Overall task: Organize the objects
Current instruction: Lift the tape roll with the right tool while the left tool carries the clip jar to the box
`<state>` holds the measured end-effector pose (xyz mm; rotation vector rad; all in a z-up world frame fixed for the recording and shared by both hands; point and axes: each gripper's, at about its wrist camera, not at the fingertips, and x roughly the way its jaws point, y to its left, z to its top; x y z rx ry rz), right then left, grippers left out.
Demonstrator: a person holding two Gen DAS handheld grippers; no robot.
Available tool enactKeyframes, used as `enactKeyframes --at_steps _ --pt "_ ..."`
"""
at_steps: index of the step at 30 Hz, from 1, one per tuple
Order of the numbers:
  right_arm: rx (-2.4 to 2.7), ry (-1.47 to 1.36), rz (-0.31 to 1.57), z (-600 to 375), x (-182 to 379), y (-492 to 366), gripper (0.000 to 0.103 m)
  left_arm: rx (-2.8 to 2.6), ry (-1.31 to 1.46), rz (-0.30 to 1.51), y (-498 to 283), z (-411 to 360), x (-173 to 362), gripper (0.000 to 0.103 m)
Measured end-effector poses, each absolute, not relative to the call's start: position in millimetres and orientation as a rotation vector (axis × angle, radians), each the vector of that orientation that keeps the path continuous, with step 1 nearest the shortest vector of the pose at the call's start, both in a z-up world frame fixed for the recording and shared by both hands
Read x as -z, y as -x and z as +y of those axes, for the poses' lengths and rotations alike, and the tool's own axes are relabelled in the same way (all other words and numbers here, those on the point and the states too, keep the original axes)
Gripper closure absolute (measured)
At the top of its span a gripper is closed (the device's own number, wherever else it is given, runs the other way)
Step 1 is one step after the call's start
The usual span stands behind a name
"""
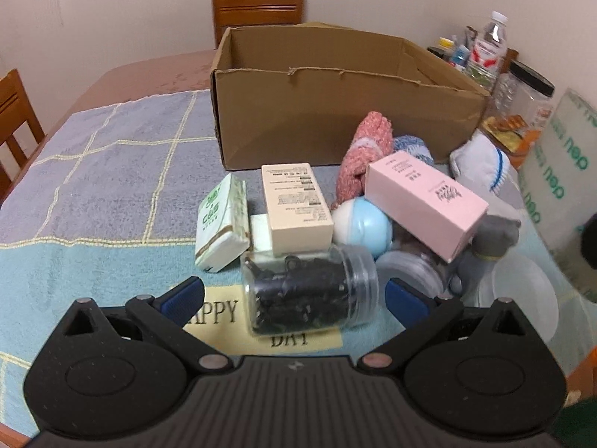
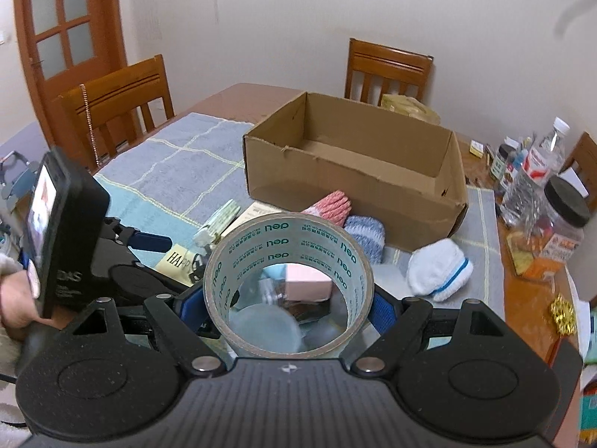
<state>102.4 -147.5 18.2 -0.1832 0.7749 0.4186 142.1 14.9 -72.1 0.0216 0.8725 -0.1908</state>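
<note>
A home dining room: wooden chairs [image 2: 388, 69] stand around a table [image 2: 238, 99] spread with a checked towel [image 1: 112, 171], beside plain walls and a wooden door [image 2: 67, 26] with glass panes. Bottles [image 2: 541, 164], socks [image 2: 438, 268] and a cardboard box [image 2: 354, 171] clutter the tabletop.

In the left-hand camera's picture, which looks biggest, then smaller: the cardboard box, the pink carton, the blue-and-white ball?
1. Cardboard box, far the largest, though farthest away.
2. Pink carton.
3. Blue-and-white ball, a bit smaller; it is partly hidden, so this gap is unsure.
</note>
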Motion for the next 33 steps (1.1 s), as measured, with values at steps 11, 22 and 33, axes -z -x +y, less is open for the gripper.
enactKeyframes --at_steps 11,22,33 --pt "-0.458 0.180 0.758 -172.6 -24.6 -123.7 0.016 0.165 0.005 0.899 -147.8 12.5 83.0 0.028" --pt "-0.456 0.168 0.786 -175.8 -26.0 -150.7 0.016 0.261 -0.080 0.885 -150.8 19.1 29.4 0.028" --pt "-0.417 0.154 0.739 -184.4 -51.6 -235.5 0.016 0.258 -0.152 0.727 -255.2 8.3 -34.8 0.028"
